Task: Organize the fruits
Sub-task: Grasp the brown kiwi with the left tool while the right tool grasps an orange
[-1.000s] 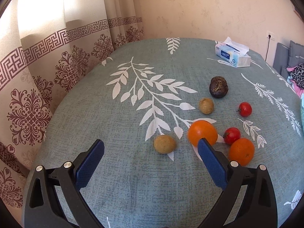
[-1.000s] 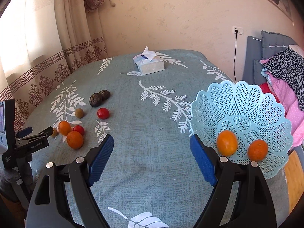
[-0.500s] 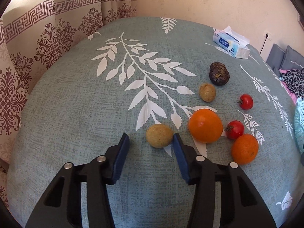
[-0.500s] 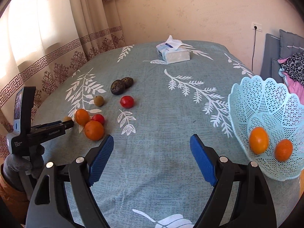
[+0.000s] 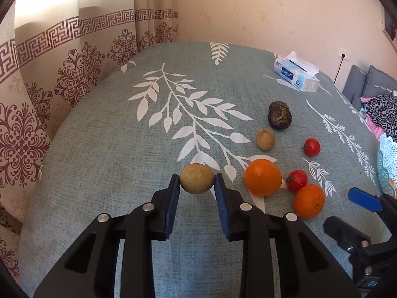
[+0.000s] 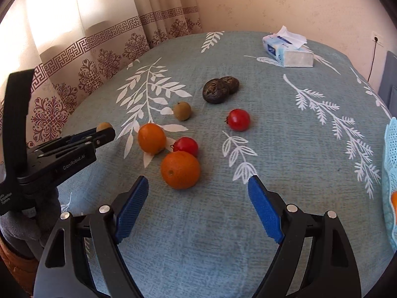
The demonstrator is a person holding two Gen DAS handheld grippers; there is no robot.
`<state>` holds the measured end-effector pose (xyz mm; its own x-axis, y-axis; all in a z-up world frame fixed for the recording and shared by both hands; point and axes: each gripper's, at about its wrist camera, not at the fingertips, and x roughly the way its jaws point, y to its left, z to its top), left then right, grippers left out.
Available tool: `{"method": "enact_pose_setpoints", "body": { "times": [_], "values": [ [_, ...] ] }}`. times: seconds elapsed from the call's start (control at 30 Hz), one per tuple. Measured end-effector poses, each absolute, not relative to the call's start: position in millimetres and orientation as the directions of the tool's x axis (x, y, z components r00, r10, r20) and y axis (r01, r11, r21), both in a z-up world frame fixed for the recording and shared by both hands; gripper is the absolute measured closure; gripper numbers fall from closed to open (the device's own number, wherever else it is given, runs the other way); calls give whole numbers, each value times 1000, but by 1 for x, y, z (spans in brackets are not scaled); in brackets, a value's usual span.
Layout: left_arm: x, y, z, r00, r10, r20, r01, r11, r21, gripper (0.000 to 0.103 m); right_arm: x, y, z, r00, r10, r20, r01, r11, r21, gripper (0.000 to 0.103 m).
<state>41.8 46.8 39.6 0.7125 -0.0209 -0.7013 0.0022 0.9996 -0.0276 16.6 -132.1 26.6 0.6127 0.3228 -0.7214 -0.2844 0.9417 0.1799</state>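
My left gripper [image 5: 196, 181] is shut on a small tan-green fruit [image 5: 196, 178] and holds it just above the tablecloth; the fruit also shows in the right wrist view [image 6: 104, 126]. My right gripper [image 6: 197, 193] is open and empty, just short of the near orange [image 6: 180, 169]. A second orange [image 6: 151, 138], two red tomatoes [image 6: 186, 146] [image 6: 238, 119], another tan fruit [image 6: 182, 110] and two dark wrinkled fruits [image 6: 215, 90] lie on the cloth. The light blue basket [image 6: 390, 173] is at the right edge, with an orange partly showing inside.
A tissue box [image 6: 287, 49] stands at the far side of the teal leaf-print table [image 6: 285, 129]. Patterned curtains [image 5: 62, 74] hang close on the left. Cushions and clothes [image 5: 379, 104] lie beyond the table's right edge.
My left gripper has closed on the tan-green fruit and lifted it slightly. My right gripper has swung left from the basket to the fruit group, up to the near orange.
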Motion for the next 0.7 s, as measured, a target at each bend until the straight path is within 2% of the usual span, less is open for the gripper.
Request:
{"method": "enact_pose_setpoints", "body": {
  "times": [0.2, 0.27, 0.4, 0.47, 0.53, 0.7],
  "values": [
    [37, 51, 52, 739, -15, -674, -14, 999, -37, 74, 37, -113, 18, 582, 325, -746, -301, 938, 174, 20],
    [37, 51, 52, 740, -18, -672, -15, 999, -43, 74, 42, -109, 15, 576, 319, -753, -302, 939, 167, 26],
    [38, 50, 51, 737, -20, -676, -17, 999, -49, 74, 49, -105, 7, 556, 313, -770, -304, 939, 163, 47],
    [38, 50, 49, 734, -20, -679, -18, 999, -48, 74, 49, -105, 7, 565, 303, -768, -304, 941, 147, 52],
    [38, 48, 48, 733, -20, -680, -17, 999, -47, 74, 48, -105, 7, 563, 315, -764, -314, 937, 155, 62],
    [37, 45, 48, 736, -18, -677, -10, 999, -37, 74, 42, -105, 10, 568, 312, -762, -323, 936, 142, 63]
  ]
}}
